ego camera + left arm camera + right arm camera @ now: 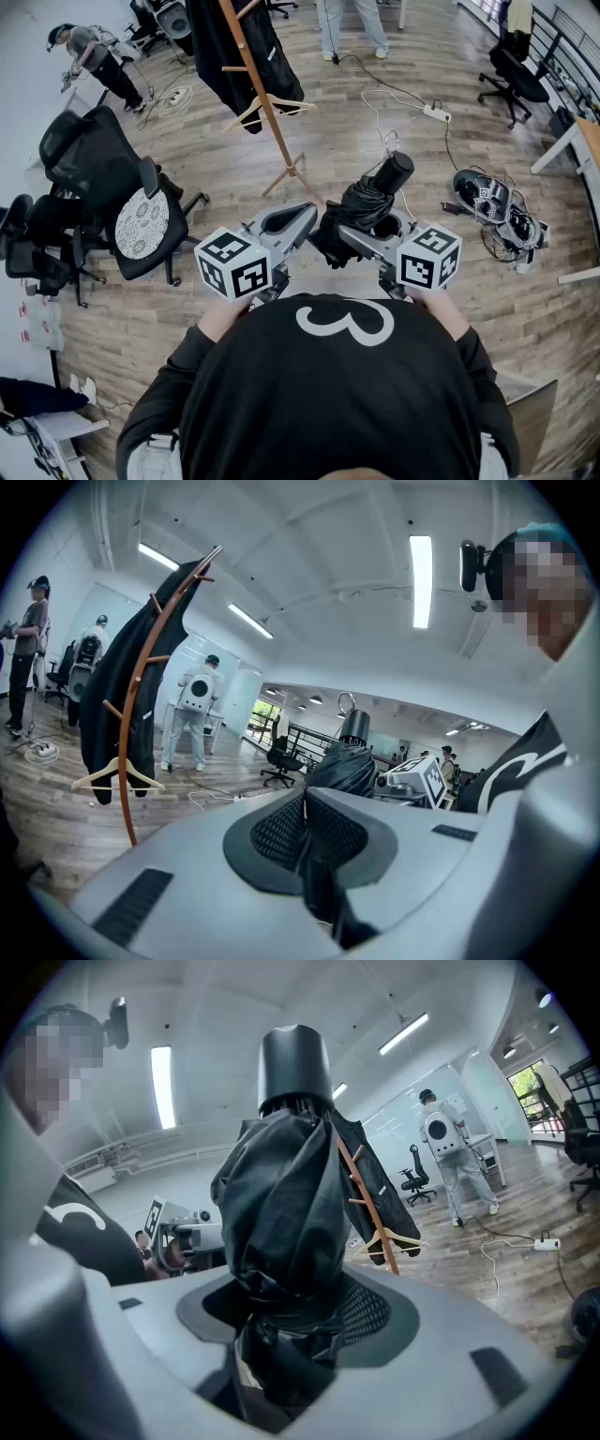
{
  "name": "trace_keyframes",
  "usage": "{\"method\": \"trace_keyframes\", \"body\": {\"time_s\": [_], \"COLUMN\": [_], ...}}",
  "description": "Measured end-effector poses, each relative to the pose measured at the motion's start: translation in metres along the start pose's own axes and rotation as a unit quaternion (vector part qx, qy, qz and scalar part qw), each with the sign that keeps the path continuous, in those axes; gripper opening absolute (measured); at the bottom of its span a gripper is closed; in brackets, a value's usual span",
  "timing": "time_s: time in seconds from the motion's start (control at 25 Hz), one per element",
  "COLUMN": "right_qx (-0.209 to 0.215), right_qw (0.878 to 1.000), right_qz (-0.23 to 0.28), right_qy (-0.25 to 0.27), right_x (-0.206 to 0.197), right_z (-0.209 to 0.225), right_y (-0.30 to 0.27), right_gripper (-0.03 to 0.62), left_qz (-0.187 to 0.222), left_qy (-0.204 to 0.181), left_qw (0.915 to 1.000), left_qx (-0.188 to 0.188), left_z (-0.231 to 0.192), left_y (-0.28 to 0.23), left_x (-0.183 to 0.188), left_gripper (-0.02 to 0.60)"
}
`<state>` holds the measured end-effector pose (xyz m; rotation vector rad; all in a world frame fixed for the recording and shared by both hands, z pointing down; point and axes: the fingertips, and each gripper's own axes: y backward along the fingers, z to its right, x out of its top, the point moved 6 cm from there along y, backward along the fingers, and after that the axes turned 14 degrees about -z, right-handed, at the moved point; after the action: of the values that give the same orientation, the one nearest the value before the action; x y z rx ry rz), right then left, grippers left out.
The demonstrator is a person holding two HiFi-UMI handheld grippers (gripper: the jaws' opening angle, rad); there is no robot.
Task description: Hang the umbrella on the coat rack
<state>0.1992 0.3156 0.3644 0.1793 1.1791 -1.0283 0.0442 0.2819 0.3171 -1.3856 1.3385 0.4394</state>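
Note:
A folded black umbrella with a cylindrical black cap stands upright between the pads of my right gripper, which is shut on its bundled fabric. In the right gripper view the umbrella fills the middle, over the right gripper. My left gripper sits just left of it, jaws together, nothing clearly held. The left gripper looks past the umbrella on its right. The wooden coat rack stands ahead on the floor with a black coat and an empty hanger; the coat rack shows at left.
Black office chairs crowd the left. A white power strip with its cable lies ahead on the right, beside a heap of gear. Another chair and a desk are at the far right. People stand further back.

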Motion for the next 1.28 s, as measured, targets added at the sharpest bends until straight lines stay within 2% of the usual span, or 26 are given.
{"method": "trace_keyframes", "body": {"time_s": [0.64, 0.92, 1.12, 1.28], "right_qx": [0.021, 0.025, 0.034, 0.047], "right_qw": [1.000, 0.999, 0.999, 0.998], "right_qz": [0.006, -0.007, -0.016, -0.028], "right_qy": [-0.023, -0.023, -0.016, -0.021], "right_x": [-0.001, 0.034, 0.039, 0.070], "right_z": [0.024, 0.047, 0.057, 0.074], "right_y": [-0.014, -0.058, -0.074, -0.120], "right_gripper": [0.276, 0.276, 0.276, 0.276], "left_qz": [0.002, 0.004, 0.009, 0.010], "left_qy": [0.013, 0.028, 0.035, 0.053], "left_qw": [0.9999, 0.9996, 0.9992, 0.9982], "left_qx": [-0.001, 0.004, 0.019, 0.027], "left_z": [-0.023, -0.077, -0.095, -0.149], "left_y": [-0.019, -0.016, -0.017, -0.007], "left_x": [-0.002, 0.018, 0.018, 0.036], "left_gripper": [0.020, 0.020, 0.020, 0.020]}}
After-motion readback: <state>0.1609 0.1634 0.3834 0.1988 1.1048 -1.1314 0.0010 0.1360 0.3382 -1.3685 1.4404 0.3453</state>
